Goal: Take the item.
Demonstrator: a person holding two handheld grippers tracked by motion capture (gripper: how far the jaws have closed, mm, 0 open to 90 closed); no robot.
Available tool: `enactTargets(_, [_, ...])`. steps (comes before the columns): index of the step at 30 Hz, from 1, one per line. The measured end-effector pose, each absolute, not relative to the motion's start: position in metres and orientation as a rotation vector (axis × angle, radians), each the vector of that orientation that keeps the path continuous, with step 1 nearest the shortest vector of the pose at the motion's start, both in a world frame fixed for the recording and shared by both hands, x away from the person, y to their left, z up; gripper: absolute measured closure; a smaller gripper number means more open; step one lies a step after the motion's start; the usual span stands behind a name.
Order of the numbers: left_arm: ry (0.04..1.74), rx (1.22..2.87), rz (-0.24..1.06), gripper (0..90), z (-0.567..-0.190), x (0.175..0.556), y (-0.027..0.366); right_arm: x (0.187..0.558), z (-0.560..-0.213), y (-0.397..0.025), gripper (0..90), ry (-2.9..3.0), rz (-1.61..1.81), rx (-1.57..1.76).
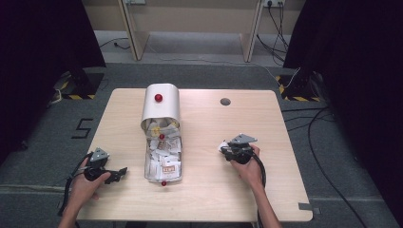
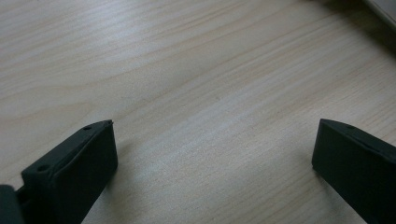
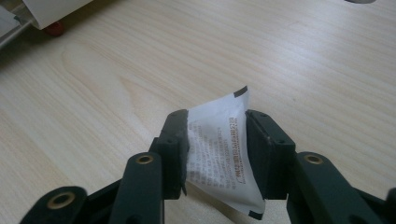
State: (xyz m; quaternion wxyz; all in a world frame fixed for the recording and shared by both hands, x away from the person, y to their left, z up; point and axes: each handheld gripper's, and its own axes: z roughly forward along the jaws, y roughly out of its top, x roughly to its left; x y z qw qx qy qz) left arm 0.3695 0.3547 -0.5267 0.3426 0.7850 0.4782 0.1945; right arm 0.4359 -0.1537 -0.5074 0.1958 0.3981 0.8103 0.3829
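Observation:
A clear tray (image 1: 163,164) full of several white sachets lies on the wooden table (image 1: 204,199), its white domed lid (image 1: 161,107) with a red knob pushed back. My right gripper (image 1: 224,148) is to the tray's right, shut on a white printed sachet (image 3: 219,154) that is pinched upright between the jaws, just above the tabletop. My left gripper (image 1: 121,173) rests low at the tray's left front corner, its jaws wide apart over bare wood (image 2: 210,116) with nothing between them.
A small dark round hole (image 1: 225,101) marks the table's far right part. The tray's red feet (image 1: 163,183) show at its near end. Cables trail on the grey floor to the right, and dark curtains flank the table.

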Motion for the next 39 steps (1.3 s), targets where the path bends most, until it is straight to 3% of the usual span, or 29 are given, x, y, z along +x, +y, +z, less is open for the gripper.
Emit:
enactTargets(2, [1.242,2.042,0.506,0.0,-0.527,0.370,0.355,0.436,-0.507,-0.154,57.0,2.268,1.073,1.120])
enactTargets(3, [1.243,2.041,0.506,0.0,-0.527,0.370,0.355,0.436,-0.507,-0.154,47.0,2.277,1.058,1.135])
enactTargets(9, [1.242,2.044,0.507,0.0,-0.527,0.370,0.355,0.434,-0.502,-0.155,38.8,2.242,1.080,1.163])
enactTargets(39, [1.242,2.040,0.503,0.0,-0.527,0.372,0.355,0.416,-0.492,-0.165,31.1,2.223,1.094,1.189])
